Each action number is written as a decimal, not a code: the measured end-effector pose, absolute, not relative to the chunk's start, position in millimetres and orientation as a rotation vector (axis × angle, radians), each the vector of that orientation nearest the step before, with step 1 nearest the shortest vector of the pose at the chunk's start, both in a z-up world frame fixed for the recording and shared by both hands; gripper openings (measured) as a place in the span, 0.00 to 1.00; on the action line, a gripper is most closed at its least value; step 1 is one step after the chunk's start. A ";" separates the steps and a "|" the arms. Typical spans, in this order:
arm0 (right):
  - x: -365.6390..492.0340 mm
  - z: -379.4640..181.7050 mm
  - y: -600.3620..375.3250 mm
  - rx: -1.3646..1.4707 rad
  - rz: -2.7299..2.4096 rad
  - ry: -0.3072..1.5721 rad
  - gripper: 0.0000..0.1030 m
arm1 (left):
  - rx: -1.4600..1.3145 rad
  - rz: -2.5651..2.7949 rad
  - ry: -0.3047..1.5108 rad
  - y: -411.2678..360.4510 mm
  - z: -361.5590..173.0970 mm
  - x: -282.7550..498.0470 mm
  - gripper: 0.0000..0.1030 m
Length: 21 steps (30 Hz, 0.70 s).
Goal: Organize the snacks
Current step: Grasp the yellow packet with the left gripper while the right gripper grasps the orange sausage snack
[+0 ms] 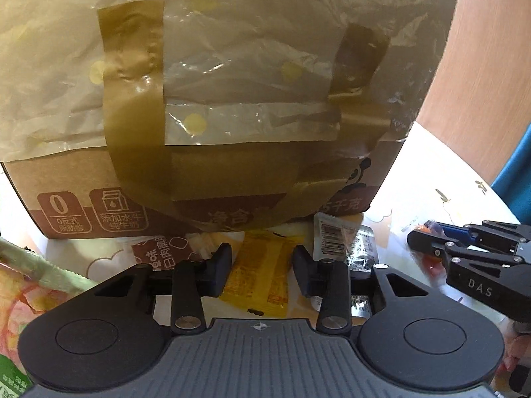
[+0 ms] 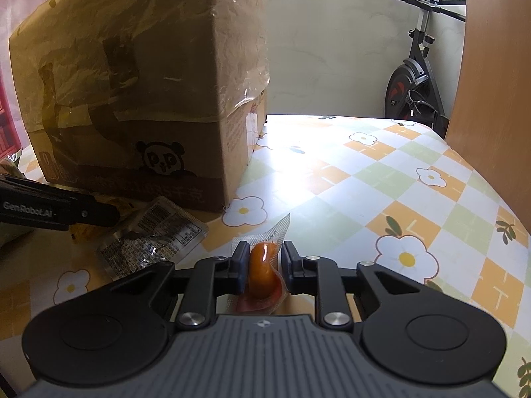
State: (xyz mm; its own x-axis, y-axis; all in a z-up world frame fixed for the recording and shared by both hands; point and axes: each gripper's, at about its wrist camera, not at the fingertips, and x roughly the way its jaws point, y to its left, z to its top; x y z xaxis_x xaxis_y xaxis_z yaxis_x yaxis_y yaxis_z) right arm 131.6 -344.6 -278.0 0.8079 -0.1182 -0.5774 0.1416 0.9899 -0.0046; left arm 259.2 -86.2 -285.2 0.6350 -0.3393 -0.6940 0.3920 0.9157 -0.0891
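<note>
Your left gripper (image 1: 262,262) is spread wide, its fingers either side of a yellow snack sachet (image 1: 257,278) lying flat on the tablecloth (image 2: 381,179) — not pinching it. Your right gripper (image 2: 264,267) has its pads close on both sides of an orange sausage-shaped snack in a clear vacuum pack (image 2: 262,270), though you cannot tell whether both are pressing it. Beyond, a silver barcode packet (image 1: 345,243) lies just beside the yellow sachet, and the taped cardboard box (image 1: 212,99) with its panda print stands right behind them — an exercise bike (image 2: 415,69) farther back.
</note>
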 end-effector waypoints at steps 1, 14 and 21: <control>131.5 -278.0 -344.4 0.039 -0.139 0.615 0.22 | 0.085 -0.420 0.775 -88.0 -285.5 257.0 0.41; 131.8 -278.4 -345.4 0.042 -0.139 0.614 0.22 | 0.074 -0.368 0.804 -82.4 -286.7 219.4 0.36; 130.7 -278.7 -345.5 0.048 -0.138 0.613 0.22 | 0.067 -0.341 0.790 -78.0 -289.3 207.1 0.37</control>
